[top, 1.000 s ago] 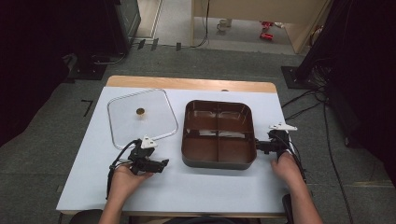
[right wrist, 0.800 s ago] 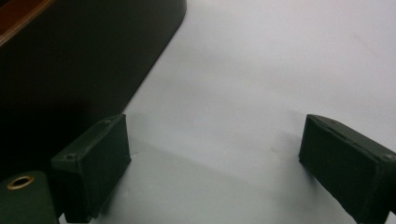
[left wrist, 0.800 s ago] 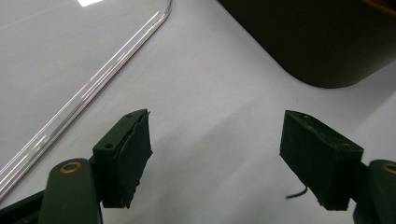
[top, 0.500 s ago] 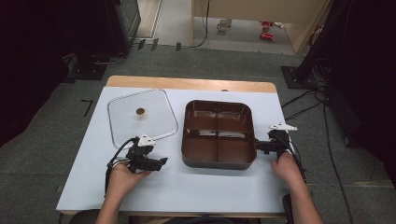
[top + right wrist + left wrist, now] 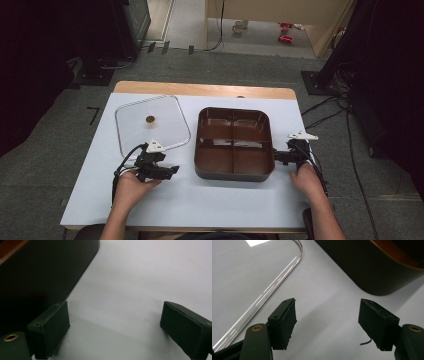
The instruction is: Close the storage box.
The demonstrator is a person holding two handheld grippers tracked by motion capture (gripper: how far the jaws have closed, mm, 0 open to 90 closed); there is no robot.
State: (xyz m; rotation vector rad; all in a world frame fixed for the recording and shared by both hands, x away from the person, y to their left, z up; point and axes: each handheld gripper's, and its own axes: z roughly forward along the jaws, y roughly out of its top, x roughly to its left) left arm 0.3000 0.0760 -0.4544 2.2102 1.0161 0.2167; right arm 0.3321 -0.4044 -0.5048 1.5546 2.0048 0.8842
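Jaws on our left gripper (image 5: 327,322) stand apart with bare table (image 5: 327,297) between them; they have just been closing a little, yet nothing sits in the gap. Its pads (image 5: 287,322) are released, pointing at the space between lid (image 5: 257,272) and tray (image 5: 387,267). In the high view that left gripper (image 5: 167,171) hangs just off the lid's (image 5: 150,127) near right corner and near the tray's (image 5: 233,142) left wall. Our right gripper (image 5: 113,327) is also wide open over bare table, its one jaw close beside the tray's dark wall (image 5: 45,272); from above, the right gripper (image 5: 280,156) is at the tray's right side.

We judge the work to be setting the clear lid on the compartment tray. Risks we see: the lid lies flat, so a jaw may fail to get under its thin rim and push it away; a narrowing gap could miss the edge; and our right jaw may nudge the tray.
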